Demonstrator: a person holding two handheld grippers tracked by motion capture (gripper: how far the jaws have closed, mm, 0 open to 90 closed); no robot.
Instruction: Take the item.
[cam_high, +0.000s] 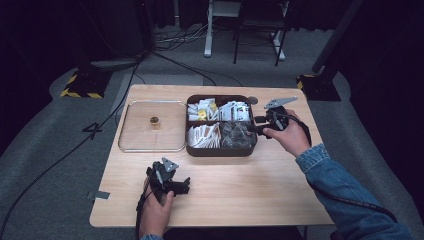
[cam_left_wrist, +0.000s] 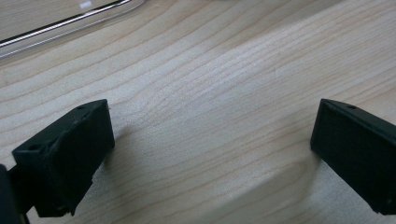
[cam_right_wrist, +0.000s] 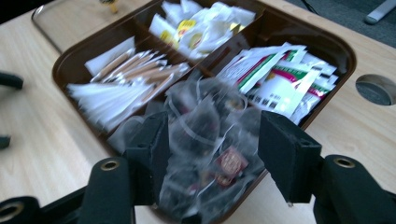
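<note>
A brown four-compartment box of sachets stands at the middle of the wooden table. My right gripper is at the box's right edge, above the front-right compartment of clear tea-bag sachets. In the right gripper view its jaws are shut on a bundle of clear sachets, which hangs over the box's near rim. My left gripper rests near the table's front edge. Its jaws stand wide open over bare wood.
A clear lid with a metal rim and a gold knob lies left of the box, and its edge is just beyond my left gripper. White, yellow and red-green packets fill the other compartments. A round cable hole sits behind the box.
</note>
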